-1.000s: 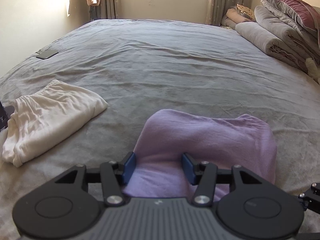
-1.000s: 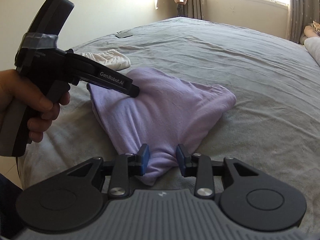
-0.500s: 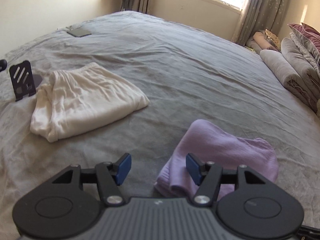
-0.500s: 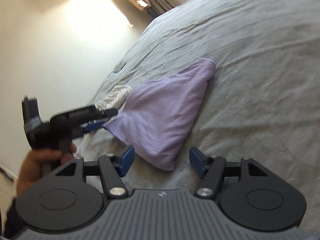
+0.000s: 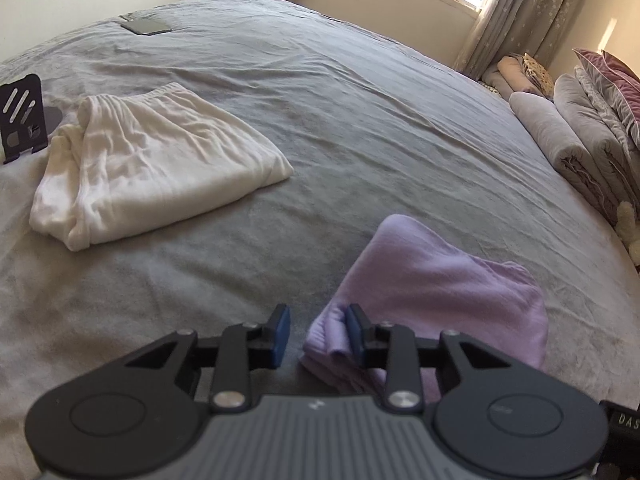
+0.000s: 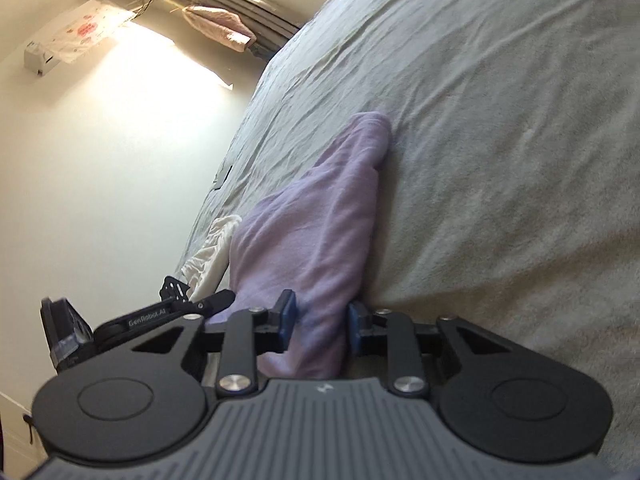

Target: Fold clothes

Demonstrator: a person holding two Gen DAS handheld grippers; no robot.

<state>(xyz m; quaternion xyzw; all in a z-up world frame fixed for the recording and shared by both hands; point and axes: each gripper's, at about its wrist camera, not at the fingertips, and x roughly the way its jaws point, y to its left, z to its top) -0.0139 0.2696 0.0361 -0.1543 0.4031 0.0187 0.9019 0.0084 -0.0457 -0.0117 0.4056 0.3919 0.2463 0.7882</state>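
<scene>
Sitting on the wide grey bedspread (image 5: 360, 128) is the folded lilac knit garment (image 5: 440, 280), down at the near edge and well apart from the folded cream-white cloth bundle (image 5: 152, 160) off to its left. Left gripper (image 5: 318, 328) has just been closing: its right blue pad is touching the layered near-left corner of the lilac piece, but the left pad is over bare bedspread with a gap to the cloth, so I'd say it isn't pinching anything yet. Right gripper (image 6: 318, 326), seen from its own rolled-over camera, has also been closing, and here the lilac fabric fills the space between both blue pads, which press on it from either side, so that one has a hold on the garment's end. You can spot the left gripper's black body in the right wrist view, low at the left beside the lilac cloth. Over by the cream bundle stands a small black slotted stand (image 5: 20, 116), and a dark flat phone-like slab (image 5: 146, 26) lies at the far side of the bed. Rolled grey quilts and pillows (image 5: 580, 132) are stacked along the right.
</scene>
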